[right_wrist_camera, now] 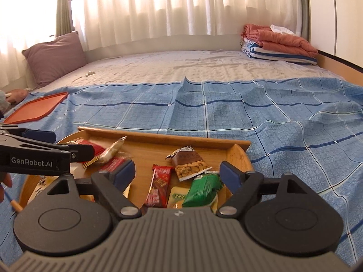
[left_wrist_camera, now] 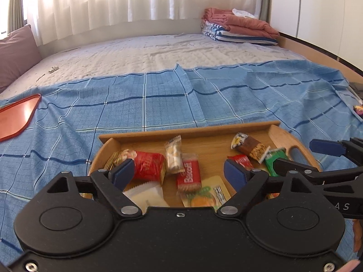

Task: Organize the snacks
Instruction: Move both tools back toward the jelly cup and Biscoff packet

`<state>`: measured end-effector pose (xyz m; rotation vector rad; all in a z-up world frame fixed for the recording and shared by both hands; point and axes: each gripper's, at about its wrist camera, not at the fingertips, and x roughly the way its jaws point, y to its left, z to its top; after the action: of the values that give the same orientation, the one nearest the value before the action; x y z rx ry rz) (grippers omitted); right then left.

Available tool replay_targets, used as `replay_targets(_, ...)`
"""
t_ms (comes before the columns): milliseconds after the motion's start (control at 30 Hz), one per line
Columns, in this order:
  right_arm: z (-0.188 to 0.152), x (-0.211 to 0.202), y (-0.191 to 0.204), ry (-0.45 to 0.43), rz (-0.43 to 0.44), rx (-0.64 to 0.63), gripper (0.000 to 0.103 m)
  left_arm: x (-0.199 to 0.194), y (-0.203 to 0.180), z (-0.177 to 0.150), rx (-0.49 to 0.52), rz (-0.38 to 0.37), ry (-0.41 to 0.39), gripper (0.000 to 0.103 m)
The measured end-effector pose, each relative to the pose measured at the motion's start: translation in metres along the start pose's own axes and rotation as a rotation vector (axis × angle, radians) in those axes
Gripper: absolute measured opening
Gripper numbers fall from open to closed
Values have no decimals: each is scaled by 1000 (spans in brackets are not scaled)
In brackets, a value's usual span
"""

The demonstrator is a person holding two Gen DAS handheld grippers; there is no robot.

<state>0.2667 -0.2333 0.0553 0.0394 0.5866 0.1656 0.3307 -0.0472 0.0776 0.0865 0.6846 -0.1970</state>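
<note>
Left wrist: snacks [left_wrist_camera: 188, 174] in tray [left_wrist_camera: 188, 133]

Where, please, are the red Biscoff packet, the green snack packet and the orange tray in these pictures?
Red Biscoff packet [left_wrist_camera: 188, 176]: left wrist view, middle of its label.
Green snack packet [right_wrist_camera: 202, 190]: right wrist view, centre of the wrapper.
Orange tray [right_wrist_camera: 36, 108]: right wrist view, its flat bottom.
</note>
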Motion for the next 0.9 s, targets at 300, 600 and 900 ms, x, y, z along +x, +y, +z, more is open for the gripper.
replay_targets(300, -24, -58, 13, -36, 48, -45, 92, -66, -5, -39, 50, -32, -33, 90)
replay_targets(600, -63, -104, 28, -52, 76, -112, 96, -117, -7, -86, 64, -77, -64, 91)
replay_targets(900, -101, -123, 41, -36, 89, -209, 103, -126, -4, -121, 2, -125, 4, 92)
